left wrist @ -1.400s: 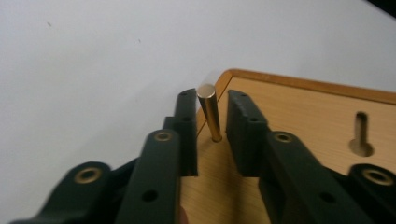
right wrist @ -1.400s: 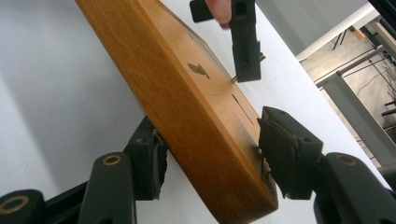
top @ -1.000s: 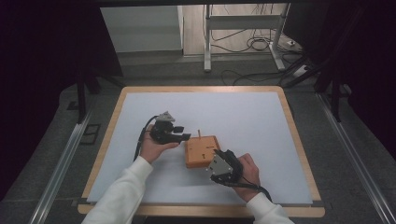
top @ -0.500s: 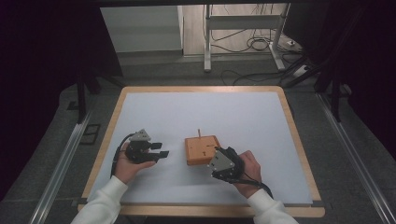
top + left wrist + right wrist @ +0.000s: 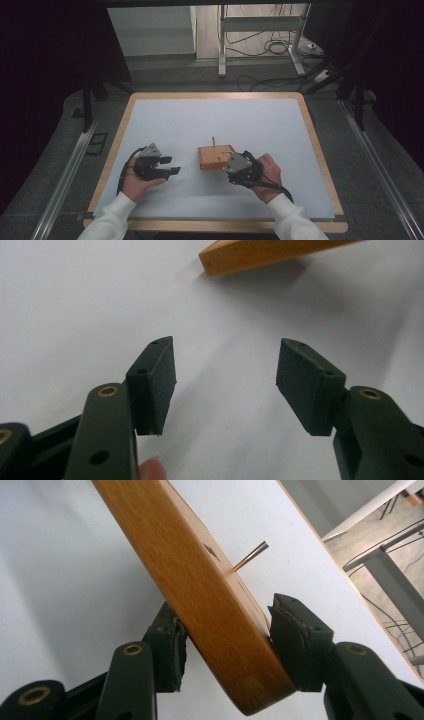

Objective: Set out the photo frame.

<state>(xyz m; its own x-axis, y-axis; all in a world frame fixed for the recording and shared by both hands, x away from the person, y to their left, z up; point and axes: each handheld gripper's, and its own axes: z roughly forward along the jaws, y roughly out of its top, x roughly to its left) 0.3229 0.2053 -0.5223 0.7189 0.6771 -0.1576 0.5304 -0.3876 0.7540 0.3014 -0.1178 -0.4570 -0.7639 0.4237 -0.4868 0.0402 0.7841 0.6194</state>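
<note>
My left gripper (image 5: 169,166) drew left off the wooden block (image 5: 215,156), jaws just opening, empty; my right gripper (image 5: 231,165), just closing, pinches its corner and might slip

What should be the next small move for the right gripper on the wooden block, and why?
Probably lift the wooden block a little further off the white mat. In the right gripper view, the right gripper has been closing and both fingers press the block's faces, with the block tilted and its thin peg free. The left gripper is open, with nothing in it, and apart from the block.
</note>
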